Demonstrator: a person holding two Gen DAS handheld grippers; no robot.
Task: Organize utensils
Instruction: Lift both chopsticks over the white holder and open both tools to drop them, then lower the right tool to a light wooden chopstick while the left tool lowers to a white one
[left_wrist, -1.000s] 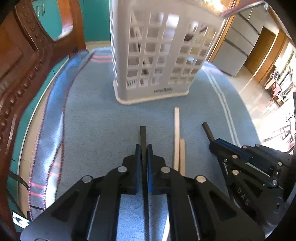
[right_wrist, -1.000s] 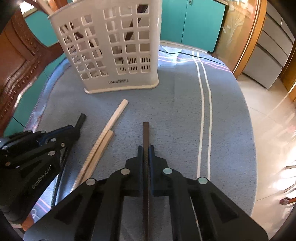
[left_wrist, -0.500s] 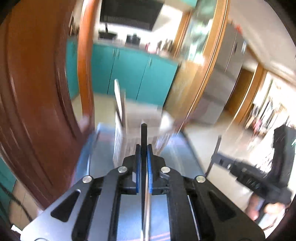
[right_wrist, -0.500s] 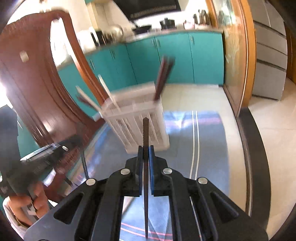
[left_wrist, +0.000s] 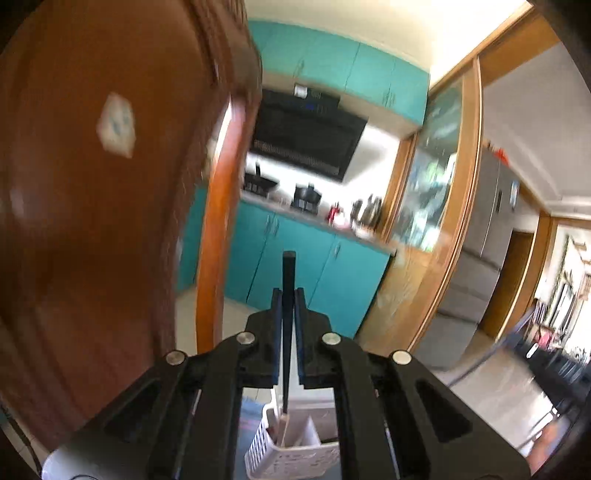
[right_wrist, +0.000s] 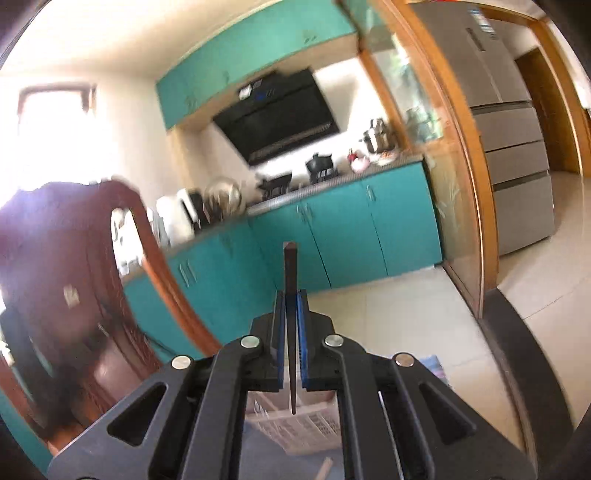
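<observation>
My left gripper is shut on a dark chopstick that stands upright between the jaws, its lower tip over the white slotted utensil basket seen far below. My right gripper is shut on a second dark chopstick, also upright, with its thin tip above the same white basket. Both grippers are raised high above the blue tablecloth. A light wooden chopstick end lies on the cloth near the basket.
A carved wooden chair back fills the left side of the left wrist view and shows at the left of the right wrist view. Teal kitchen cabinets, a range hood and a fridge are behind.
Both grippers have lifted their dark chopsticks off the cloth and tilted them upright. They have risen until the basket sits far below the chopstick tips.
</observation>
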